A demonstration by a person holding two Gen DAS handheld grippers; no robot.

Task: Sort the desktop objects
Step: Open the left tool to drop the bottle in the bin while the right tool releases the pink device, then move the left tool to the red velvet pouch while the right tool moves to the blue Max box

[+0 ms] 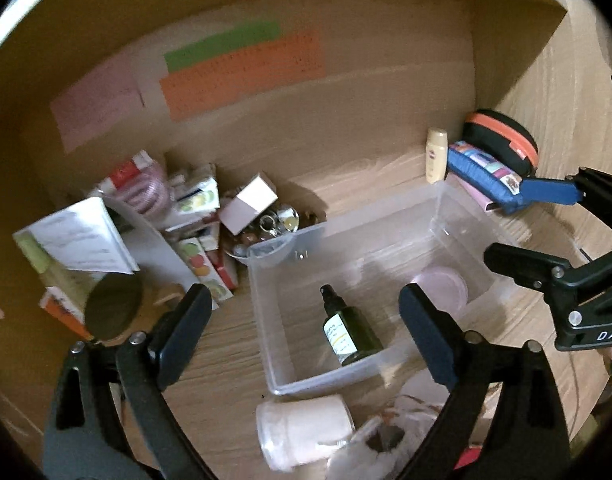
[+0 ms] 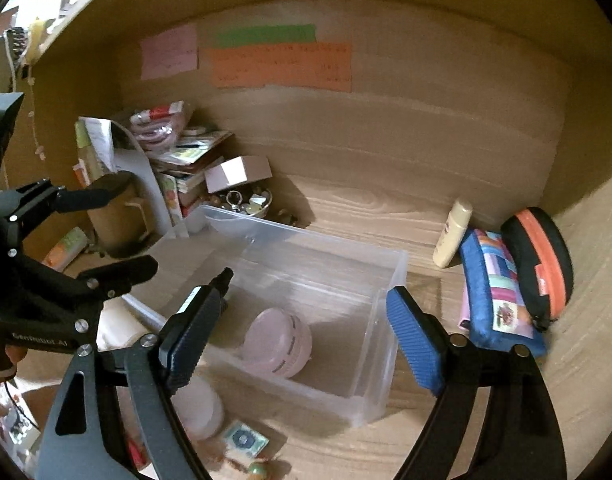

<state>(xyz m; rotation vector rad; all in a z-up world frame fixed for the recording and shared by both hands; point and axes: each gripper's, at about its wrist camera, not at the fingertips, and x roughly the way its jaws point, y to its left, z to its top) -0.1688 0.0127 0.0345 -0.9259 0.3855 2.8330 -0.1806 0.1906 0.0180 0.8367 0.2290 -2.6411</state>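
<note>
A clear plastic bin (image 1: 266, 312) (image 2: 389, 360) sits on the wooden desk. Inside it lie a dark green spray bottle (image 1: 349, 332) and a pink round case (image 1: 441, 286) (image 2: 280, 342). My left gripper (image 1: 306, 332) is open and empty, hovering above the bin's front left. My right gripper (image 2: 302, 332) is open and empty above the bin; it also shows at the right of the left wrist view (image 1: 545, 224). In the right wrist view only the bottle's nozzle (image 2: 222, 278) shows behind my left finger.
A blue pouch (image 2: 499, 292), a black and orange case (image 2: 539, 264) and a cream bottle (image 2: 451, 240) lie right of the bin. Boxes, papers and a bowl of trinkets (image 2: 246, 200) pile at the back left. A pale jar (image 1: 302, 430) lies in front.
</note>
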